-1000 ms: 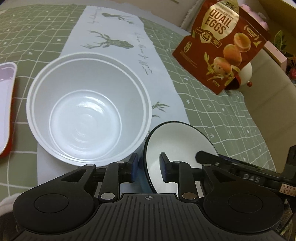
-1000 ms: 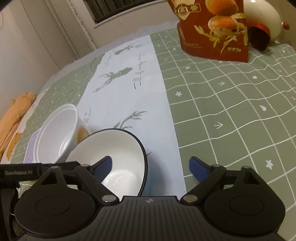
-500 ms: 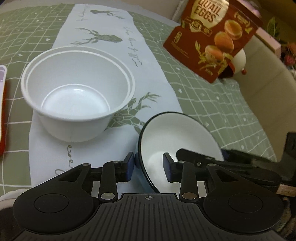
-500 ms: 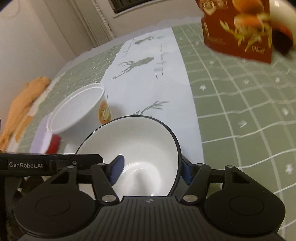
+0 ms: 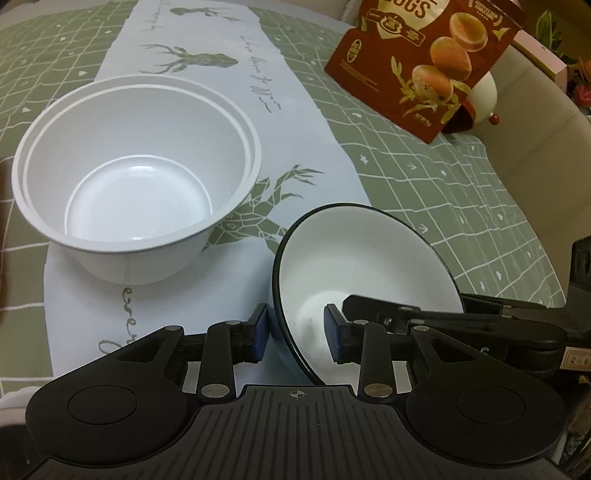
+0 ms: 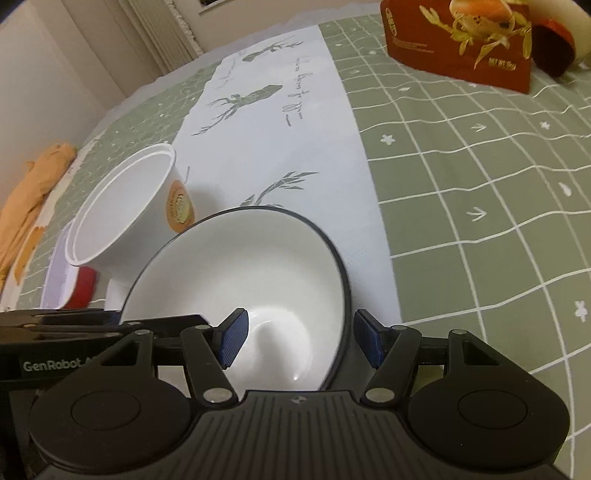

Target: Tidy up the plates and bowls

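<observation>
Black-rimmed white ceramic bowl (image 5: 369,273) straddled by both grippers: left gripper (image 5: 295,330) closing, right gripper (image 6: 299,341) apart, rim between; ahead, green checked tablecloth (image 6: 480,177), white deer-print runner (image 5: 221,92), curtain (image 6: 162,33).

Home: tablecloth (image 5: 424,184), snack pouch (image 5: 424,55)

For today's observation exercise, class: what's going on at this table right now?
A person is working two hand-held claws on one black-rimmed bowl, which sits tilted on the white runner. The left claw straddles the bowl's near rim, its jaws closing, with a gap left at the inner pad. The right claw straddles the opposite rim, one finger inside, one outside. A white plastic bowl stands free beside it, untouched. A quail-egg bag stands farther back on the green cloth.
</observation>
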Motion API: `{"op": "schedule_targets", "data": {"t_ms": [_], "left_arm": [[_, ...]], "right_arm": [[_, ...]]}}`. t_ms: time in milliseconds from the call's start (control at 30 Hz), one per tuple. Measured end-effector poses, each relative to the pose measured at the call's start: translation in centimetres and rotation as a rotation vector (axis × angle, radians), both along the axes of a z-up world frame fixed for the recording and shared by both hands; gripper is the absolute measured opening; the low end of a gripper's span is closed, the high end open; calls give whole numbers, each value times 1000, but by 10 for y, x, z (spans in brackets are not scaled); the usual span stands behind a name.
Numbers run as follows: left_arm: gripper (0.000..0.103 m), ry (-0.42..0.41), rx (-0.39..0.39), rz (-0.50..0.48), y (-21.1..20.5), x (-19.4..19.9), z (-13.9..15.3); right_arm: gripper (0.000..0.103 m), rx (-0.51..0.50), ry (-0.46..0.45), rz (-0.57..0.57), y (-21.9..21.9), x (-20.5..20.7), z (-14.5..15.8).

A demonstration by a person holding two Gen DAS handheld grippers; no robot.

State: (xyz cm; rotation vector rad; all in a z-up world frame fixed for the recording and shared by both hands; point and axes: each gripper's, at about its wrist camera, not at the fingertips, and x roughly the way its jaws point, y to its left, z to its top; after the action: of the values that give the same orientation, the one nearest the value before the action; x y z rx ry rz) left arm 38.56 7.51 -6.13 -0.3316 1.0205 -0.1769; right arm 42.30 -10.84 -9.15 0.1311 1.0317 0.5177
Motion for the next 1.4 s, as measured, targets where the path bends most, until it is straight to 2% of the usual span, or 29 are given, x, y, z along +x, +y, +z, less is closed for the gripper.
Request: {"op": "schedule_targets", "data": {"t_ms": [133, 200, 500, 633, 800, 1233, 1400], "left_arm": [[33, 3, -21, -2, 5, 3, -1], [30, 9, -30, -2, 7, 4, -4], [27, 58, -74, 17, 15, 8, -6], [26, 50, -57, 27, 19, 5, 2], [27, 28, -52, 44, 24, -1, 17], [30, -103, -90, -2, 17, -52, 81], [30, -121, -83, -59, 4, -82, 89]], "right_arm": [[64, 27, 36, 5, 1, 4, -2], [64, 38, 52, 9, 1, 7, -4], [64, -8, 75, 15, 12, 10, -1], [62, -34, 93, 2, 19, 10, 5], [62, -11, 106, -15, 24, 5, 14], [64, 9, -14, -39, 16, -47, 81], [65, 0, -47, -50, 2, -84, 98]]}}
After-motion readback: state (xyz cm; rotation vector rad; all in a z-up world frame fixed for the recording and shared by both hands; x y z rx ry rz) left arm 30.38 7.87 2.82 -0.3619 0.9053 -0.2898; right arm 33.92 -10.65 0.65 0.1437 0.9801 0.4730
